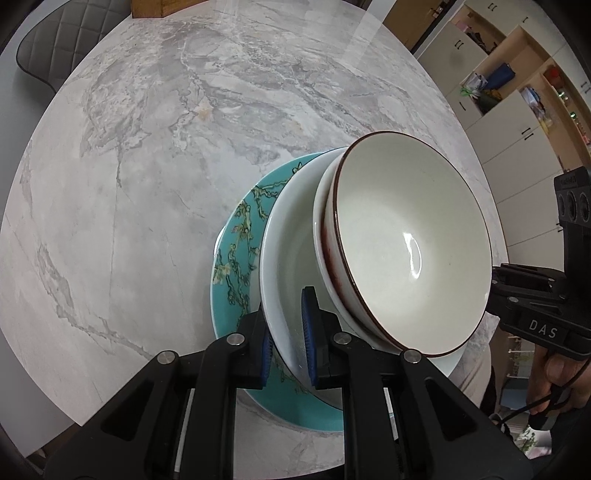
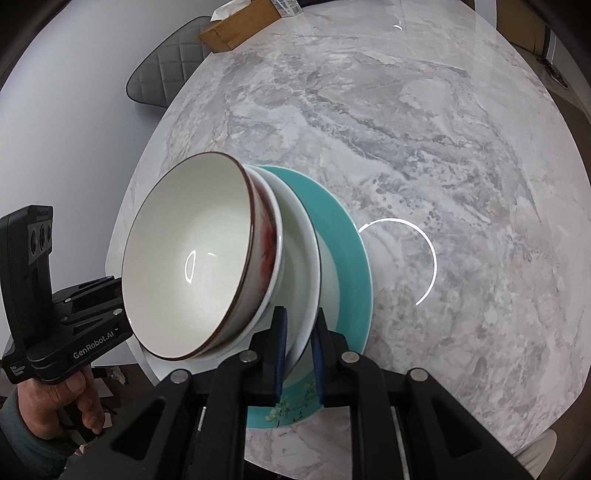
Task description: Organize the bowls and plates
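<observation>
A brown-rimmed bowl sits nested in a white bowl, which stands in a white deep plate. Under them a teal flowered plate lies on the marble table. My left gripper is shut on the white plate's near rim in its own view. My right gripper is shut on the opposite rim. Each gripper's body shows in the other's view, its fingertips hidden behind the bowls. I cannot tell whether the white plate touches the teal one.
A wooden tissue box stands at the table's far edge, with a grey quilted chair beside it. Cabinets and open shelves line the wall beyond the table. A hand holds the left gripper's handle.
</observation>
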Demonstrator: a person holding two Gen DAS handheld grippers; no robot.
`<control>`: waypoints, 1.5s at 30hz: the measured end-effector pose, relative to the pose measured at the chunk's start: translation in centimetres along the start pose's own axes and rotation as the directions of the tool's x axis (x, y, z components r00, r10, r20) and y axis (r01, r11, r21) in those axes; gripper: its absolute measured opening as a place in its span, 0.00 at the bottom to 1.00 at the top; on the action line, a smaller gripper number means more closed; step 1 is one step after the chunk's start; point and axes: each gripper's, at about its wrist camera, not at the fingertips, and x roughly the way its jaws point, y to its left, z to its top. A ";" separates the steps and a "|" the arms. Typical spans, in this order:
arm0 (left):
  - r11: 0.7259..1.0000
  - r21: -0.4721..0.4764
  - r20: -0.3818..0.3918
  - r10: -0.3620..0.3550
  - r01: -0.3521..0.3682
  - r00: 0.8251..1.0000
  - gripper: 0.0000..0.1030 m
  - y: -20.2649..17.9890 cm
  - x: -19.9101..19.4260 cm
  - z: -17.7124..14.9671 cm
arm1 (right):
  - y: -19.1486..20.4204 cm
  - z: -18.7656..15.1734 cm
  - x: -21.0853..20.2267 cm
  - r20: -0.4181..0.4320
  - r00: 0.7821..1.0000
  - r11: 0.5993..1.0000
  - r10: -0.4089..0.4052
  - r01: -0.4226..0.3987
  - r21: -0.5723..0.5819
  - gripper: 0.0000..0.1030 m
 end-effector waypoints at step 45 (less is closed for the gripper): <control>0.979 -0.066 0.378 0.202 -0.191 0.903 1.00 -5.5 -28.0 -11.6 | 14.3 -10.9 -22.6 0.425 0.805 0.906 -0.415 0.410 0.107 1.00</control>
